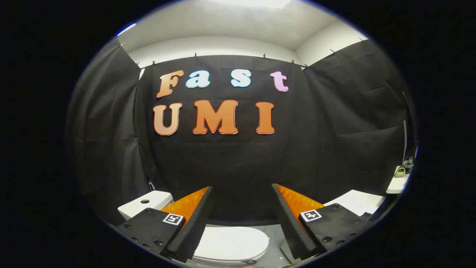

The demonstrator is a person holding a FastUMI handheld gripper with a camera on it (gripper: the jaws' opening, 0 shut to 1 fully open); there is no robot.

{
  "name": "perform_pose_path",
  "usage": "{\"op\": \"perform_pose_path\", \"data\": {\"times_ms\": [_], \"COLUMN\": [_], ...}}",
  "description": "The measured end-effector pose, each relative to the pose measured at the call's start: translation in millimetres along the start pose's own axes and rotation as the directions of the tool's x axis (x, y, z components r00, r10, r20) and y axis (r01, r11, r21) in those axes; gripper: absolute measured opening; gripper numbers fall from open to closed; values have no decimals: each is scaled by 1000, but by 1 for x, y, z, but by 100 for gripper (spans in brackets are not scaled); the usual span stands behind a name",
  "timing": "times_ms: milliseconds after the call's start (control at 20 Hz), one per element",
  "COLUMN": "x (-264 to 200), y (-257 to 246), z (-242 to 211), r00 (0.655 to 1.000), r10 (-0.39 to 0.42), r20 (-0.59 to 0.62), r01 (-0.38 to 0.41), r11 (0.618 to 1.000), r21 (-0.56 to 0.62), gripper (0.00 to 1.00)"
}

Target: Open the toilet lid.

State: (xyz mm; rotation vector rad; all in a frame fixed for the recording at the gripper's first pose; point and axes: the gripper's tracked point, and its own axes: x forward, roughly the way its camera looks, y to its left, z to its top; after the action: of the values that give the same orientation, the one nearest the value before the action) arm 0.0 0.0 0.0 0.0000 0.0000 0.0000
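Booth floor (pixel 277 238), shut toilet lid (pixel 230 243) between spread fingers (pixel 193 219)

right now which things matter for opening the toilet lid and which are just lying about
For the job:
- toilet lid, down, below and between the fingers
- tongs, open, holding nothing
- toilet tank, behind the left finger

Lying about:
- white panel beyond the right finger
- small shelf with oddments I cannot identify

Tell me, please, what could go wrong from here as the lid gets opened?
1. The hand-held gripper is open and apart from the closed lid below it; the lid's thin, smooth edge may slip off the fingers.
2. The tank stands beside the left finger, so a sideways sweep might knock it.
3. The lid's hinge side is hidden, so lifting from a wrong edge is possible.
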Motion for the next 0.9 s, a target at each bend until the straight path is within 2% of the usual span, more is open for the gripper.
{"op": "perform_pose_path", "data": {"times_ms": [900], "x": [2], "y": [-4], "z": [-9], "r00": [1000], "r10": [-7], "r20": [-21], "r01": [7], "r11": [1000], "r21": [14], "gripper": [98]}}
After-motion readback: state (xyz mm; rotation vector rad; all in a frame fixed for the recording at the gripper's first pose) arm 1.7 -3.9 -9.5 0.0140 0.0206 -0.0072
